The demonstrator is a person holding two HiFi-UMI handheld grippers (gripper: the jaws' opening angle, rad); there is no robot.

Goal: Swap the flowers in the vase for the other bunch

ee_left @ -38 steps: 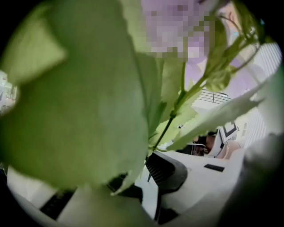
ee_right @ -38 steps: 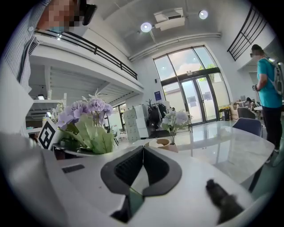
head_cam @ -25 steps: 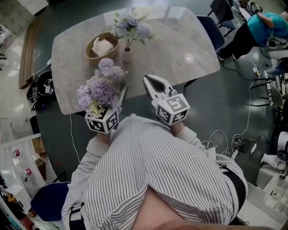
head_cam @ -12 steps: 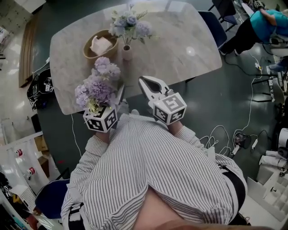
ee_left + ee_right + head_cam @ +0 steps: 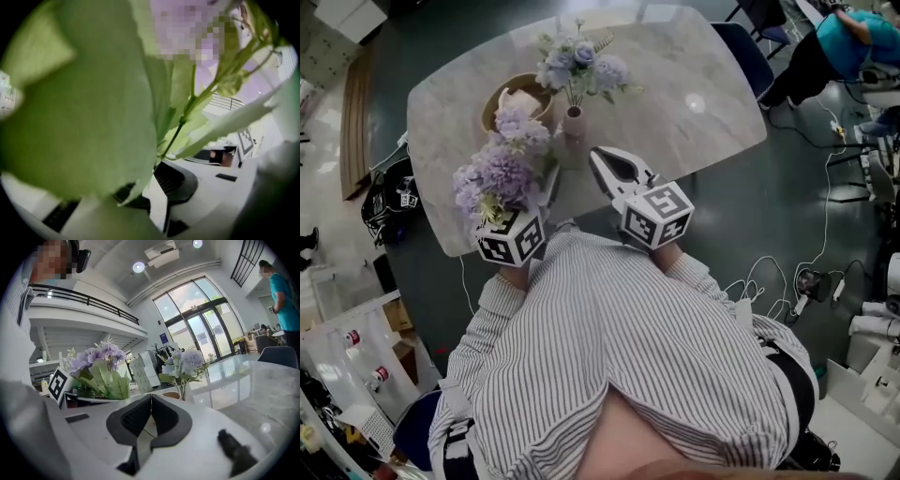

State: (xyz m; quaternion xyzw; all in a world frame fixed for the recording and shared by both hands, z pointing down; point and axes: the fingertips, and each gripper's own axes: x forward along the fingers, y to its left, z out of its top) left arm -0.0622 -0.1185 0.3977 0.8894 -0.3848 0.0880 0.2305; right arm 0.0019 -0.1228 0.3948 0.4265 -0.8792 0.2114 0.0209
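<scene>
A small pale vase [image 5: 573, 125] stands on the marble table [image 5: 694, 103] and holds pale lilac flowers [image 5: 579, 67]; the right gripper view shows the same flowers [image 5: 187, 363]. My left gripper [image 5: 551, 185] is shut on the stems of a second, purple bunch [image 5: 502, 167], near the table's front edge, left of the vase. In the left gripper view its green leaves [image 5: 93, 108] fill most of the frame, and a stem [image 5: 176, 136] runs down into the jaws. My right gripper [image 5: 600, 157] is shut and empty, just in front of the vase; its jaws [image 5: 151, 414] meet.
A wooden bowl [image 5: 508, 93] with a pale cloth sits left of the vase, partly behind the held bunch. A dark chair [image 5: 741, 56] stands at the table's right end. A person in teal [image 5: 839, 42] is at the far right. Cables [image 5: 769, 291] lie on the floor.
Both grippers have moved forward over the table's near edge, toward the vase. The purple bunch came along in the left gripper and now overlaps the bowl.
</scene>
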